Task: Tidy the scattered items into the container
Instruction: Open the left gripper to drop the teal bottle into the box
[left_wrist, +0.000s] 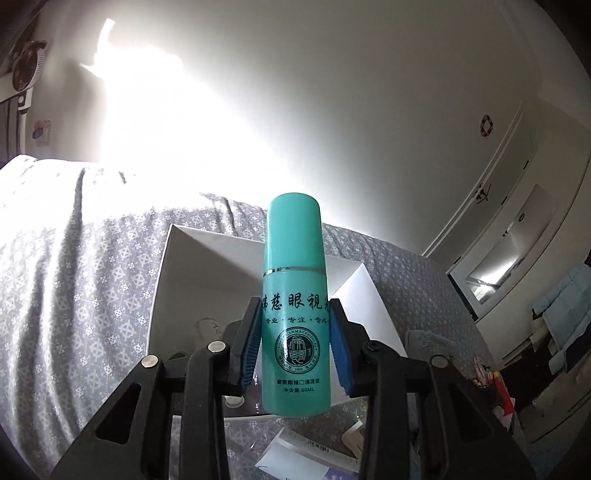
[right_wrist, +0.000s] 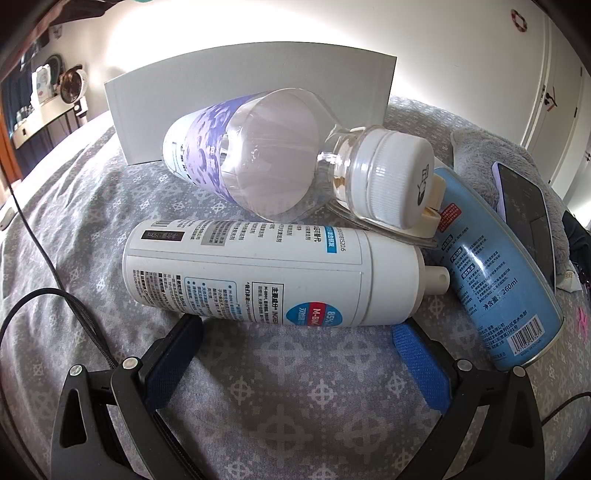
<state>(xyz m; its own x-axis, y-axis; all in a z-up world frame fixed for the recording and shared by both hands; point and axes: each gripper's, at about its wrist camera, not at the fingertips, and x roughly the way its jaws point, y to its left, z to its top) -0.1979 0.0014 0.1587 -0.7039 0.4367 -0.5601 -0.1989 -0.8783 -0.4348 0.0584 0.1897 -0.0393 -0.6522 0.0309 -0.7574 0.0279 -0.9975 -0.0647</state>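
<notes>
My left gripper (left_wrist: 293, 339) is shut on a teal bottle (left_wrist: 293, 280) with dark Chinese print, held upright above the open white box (left_wrist: 177, 280) on the grey patterned bedspread. In the right wrist view my right gripper (right_wrist: 295, 347) is open and empty, low over the bedspread just in front of a white spray bottle (right_wrist: 258, 273) lying on its side. Behind that lies a clear bottle with a purple label and white cap (right_wrist: 280, 155). A blue can (right_wrist: 498, 280) lies to the right. The white box's wall (right_wrist: 251, 81) stands behind them.
A phone (right_wrist: 524, 218) rests on a grey plush cloth (right_wrist: 476, 155) at the right. A black cable (right_wrist: 55, 295) loops over the bedspread at the left. Papers and small items (left_wrist: 310, 450) lie below the box. White wardrobe doors (left_wrist: 498, 184) stand at the right.
</notes>
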